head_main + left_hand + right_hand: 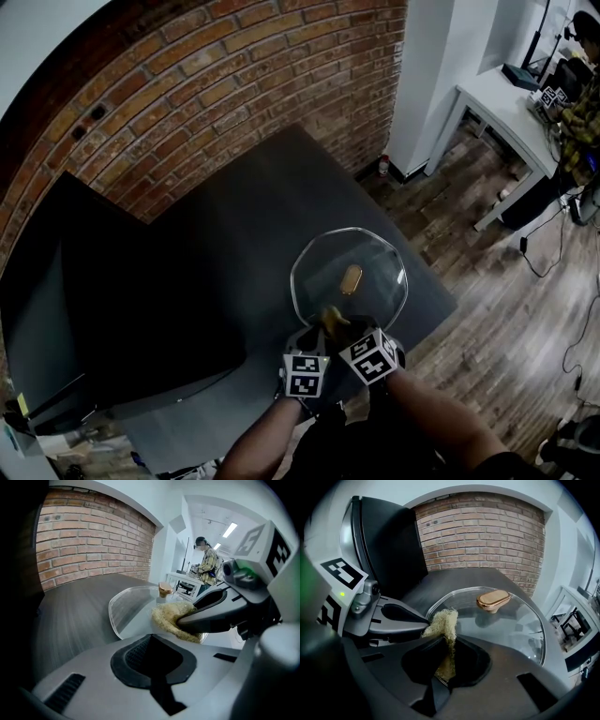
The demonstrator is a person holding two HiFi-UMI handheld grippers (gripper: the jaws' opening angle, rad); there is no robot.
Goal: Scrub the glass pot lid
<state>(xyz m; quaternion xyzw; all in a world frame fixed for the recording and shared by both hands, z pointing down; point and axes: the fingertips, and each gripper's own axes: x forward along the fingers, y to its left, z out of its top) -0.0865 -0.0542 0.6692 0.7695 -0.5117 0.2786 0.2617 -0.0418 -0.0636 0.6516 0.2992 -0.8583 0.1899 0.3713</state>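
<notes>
The right gripper (444, 656) is clamping a yellow scrub pad (443, 625) against the glass lid (375, 262). The left gripper (151, 639) is sitting closed at the rim. A dark table (234, 244) is bearing the lid beside a brick wall (234, 66).

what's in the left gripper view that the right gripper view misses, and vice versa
Only the left gripper view: a person standing in the background, and the right gripper seen from outside. Only the right gripper view: the scrub pad pinched in the right gripper's own jaws, the left gripper beside it. Both: the glass lid, its brown knob, the pad, the brick wall.
</notes>
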